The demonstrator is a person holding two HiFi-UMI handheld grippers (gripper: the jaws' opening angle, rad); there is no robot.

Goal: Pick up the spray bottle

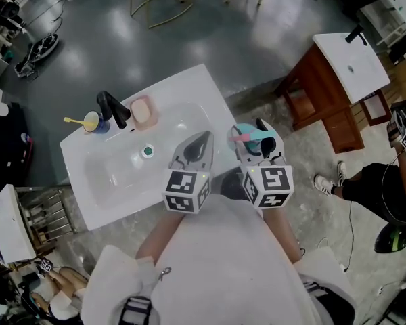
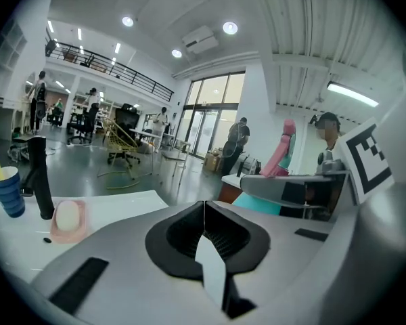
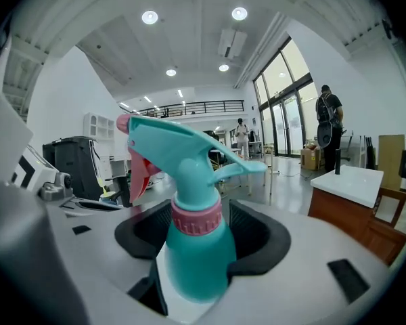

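Observation:
The spray bottle (image 3: 193, 249) is teal with a pink collar and a pink nozzle tip. My right gripper (image 3: 196, 249) is shut on its body and holds it upright, lifted off the sink. In the head view the spray bottle (image 1: 247, 139) shows just beyond my right gripper (image 1: 256, 147), past the sink's right edge. From the left gripper view the spray bottle (image 2: 279, 153) appears at the right. My left gripper (image 2: 204, 239) is shut with nothing in it. In the head view my left gripper (image 1: 196, 147) hangs over the white sink basin (image 1: 122, 175).
On the sink stand a black faucet (image 1: 114, 108), a pink soap dish (image 1: 142, 112) and a blue cup with a yellow toothbrush (image 1: 93, 122). A second sink on a wooden cabinet (image 1: 338, 80) stands at the right. A seated person's leg (image 1: 365, 181) shows at the far right.

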